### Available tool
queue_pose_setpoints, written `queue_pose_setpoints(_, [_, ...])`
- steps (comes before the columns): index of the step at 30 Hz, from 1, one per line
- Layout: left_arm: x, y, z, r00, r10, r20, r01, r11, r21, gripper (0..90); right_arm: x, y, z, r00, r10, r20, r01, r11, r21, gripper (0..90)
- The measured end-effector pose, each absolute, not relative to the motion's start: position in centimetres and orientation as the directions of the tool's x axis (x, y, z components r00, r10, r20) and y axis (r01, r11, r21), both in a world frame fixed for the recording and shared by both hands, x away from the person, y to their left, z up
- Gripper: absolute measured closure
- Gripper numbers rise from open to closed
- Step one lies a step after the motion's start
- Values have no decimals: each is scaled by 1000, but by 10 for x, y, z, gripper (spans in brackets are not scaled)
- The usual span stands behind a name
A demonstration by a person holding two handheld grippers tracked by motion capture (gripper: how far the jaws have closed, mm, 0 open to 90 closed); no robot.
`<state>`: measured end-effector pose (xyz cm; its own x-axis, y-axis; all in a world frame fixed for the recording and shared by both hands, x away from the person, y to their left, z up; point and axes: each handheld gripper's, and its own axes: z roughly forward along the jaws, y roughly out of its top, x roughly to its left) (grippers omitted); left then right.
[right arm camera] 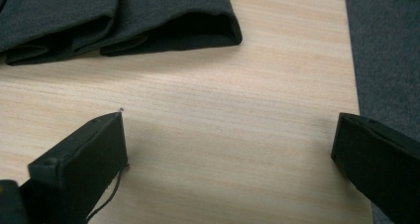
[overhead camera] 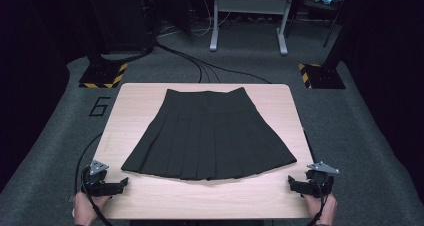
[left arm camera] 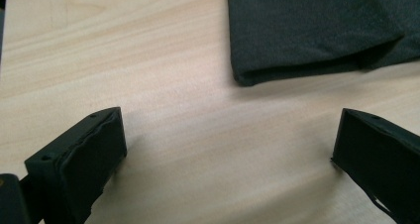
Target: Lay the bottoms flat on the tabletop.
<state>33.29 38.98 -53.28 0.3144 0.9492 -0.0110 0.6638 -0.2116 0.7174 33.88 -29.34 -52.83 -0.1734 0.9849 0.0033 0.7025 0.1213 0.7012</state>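
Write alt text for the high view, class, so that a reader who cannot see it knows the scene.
A black pleated skirt lies spread flat on a light wooden table, waistband at the far edge and hem toward the person. At the near corners, the left claw and right claw rest on the tabletop, apart from the cloth.

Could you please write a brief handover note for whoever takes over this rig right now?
Left gripper: open, holding nothing, at the near left corner of the table.
Right gripper: open, holding nothing, at the near right corner.
Black pleated skirt: spread flat mid-table, waistband at the far side, hem toward the grippers, touched by neither.
Done: nothing is folded or gripped so far.
Left: probably take the hem corners and fold the skirt.
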Motion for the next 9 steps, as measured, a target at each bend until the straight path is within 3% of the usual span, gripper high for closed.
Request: queue_pose_setpoints(9, [340, 393, -533, 329, 944, -5, 655, -225, 722, 0, 340, -295, -530, -192, 981, 7, 685, 129, 717, 0])
